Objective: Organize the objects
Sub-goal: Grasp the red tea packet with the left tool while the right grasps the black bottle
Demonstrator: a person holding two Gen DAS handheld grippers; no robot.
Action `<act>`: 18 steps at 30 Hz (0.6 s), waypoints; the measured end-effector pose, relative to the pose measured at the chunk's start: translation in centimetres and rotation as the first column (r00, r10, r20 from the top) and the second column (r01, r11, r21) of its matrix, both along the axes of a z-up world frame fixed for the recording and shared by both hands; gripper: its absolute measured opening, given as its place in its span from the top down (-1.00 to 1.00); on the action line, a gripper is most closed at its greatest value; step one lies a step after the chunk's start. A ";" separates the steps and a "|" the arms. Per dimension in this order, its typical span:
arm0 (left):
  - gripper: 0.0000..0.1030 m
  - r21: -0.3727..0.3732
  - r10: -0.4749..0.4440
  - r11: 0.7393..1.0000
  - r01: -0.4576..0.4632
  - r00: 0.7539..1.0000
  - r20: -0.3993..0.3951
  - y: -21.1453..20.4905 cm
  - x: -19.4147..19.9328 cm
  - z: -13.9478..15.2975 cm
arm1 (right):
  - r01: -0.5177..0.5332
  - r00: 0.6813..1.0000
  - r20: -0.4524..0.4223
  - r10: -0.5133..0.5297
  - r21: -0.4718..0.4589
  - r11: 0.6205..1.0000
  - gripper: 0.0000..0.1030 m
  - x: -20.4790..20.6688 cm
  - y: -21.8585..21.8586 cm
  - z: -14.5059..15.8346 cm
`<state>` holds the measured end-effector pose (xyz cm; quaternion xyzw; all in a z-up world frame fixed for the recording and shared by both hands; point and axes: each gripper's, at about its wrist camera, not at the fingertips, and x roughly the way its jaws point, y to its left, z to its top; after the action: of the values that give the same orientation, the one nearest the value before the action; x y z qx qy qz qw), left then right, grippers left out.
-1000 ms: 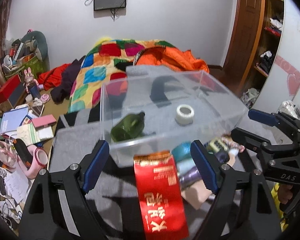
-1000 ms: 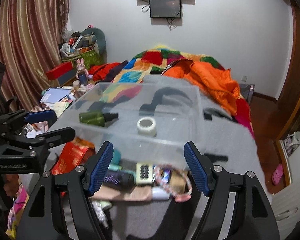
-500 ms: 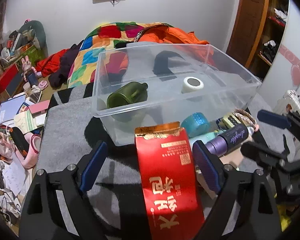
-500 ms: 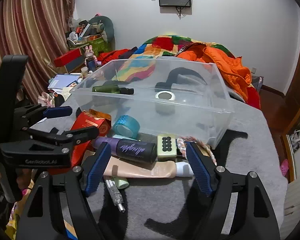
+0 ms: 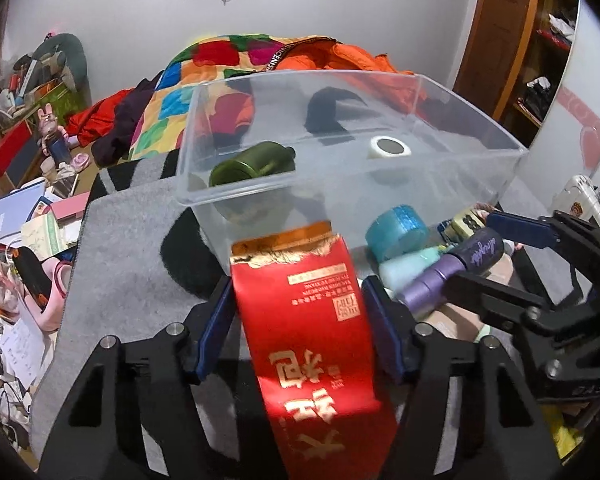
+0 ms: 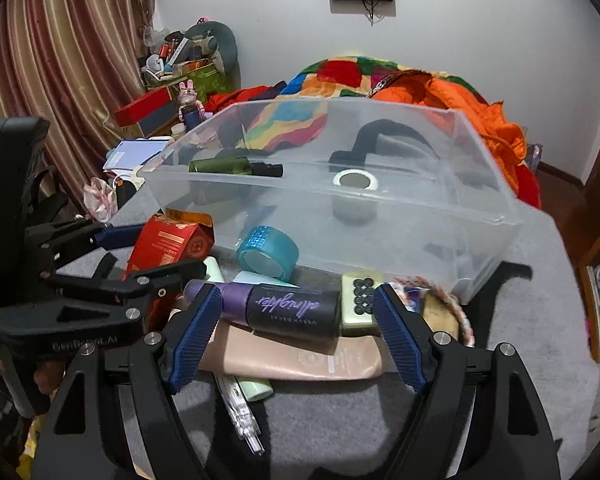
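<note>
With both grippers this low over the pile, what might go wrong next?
The left gripper straddles the red box, whose torn top could crush or snag when squeezed. The right gripper brackets the purple bottle, which lies atop a beige tube and might roll away.

Left gripper (image 5: 298,334) straddles the red carton (image 5: 308,320).

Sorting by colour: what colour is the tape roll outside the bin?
Glittery teal tape roll; clearest in the right wrist view.
</note>
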<state>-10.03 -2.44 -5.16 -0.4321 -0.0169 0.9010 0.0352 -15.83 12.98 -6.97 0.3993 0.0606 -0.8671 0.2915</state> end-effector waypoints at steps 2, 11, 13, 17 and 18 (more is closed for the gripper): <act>-0.14 -0.001 -0.010 1.000 0.010 1.000 -0.009 0.3 0.4 0.0 | 0.001 1.000 0.001 -0.001 -0.007 1.000 -0.44 0.0 -0.1 -0.1; -0.04 -0.012 -0.031 0.999 0.030 0.999 -0.039 1.1 1.7 1.0 | -0.006 1.000 -0.010 0.006 -0.014 1.000 0.12 0.8 0.4 0.1; -0.04 0.004 -0.035 0.999 0.035 0.998 -0.042 0.9 1.8 1.2 | -0.008 1.000 0.007 0.008 -0.023 1.000 0.13 0.7 0.7 0.0; -0.04 -0.012 -0.049 0.999 0.049 0.998 -0.039 1.2 2.0 1.2 | -0.056 0.998 0.012 0.056 -0.009 0.998 0.13 1.6 0.8 0.2; -0.04 -0.018 -0.048 0.999 0.047 0.998 -0.036 1.2 2.0 1.1 | -0.079 0.997 0.022 0.079 -0.010 0.997 0.13 1.9 0.8 0.3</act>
<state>-8.03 -1.20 -4.04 -0.4160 0.0016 0.9078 0.0532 -13.96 13.73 -6.64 0.4049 0.0692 -0.8506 0.3281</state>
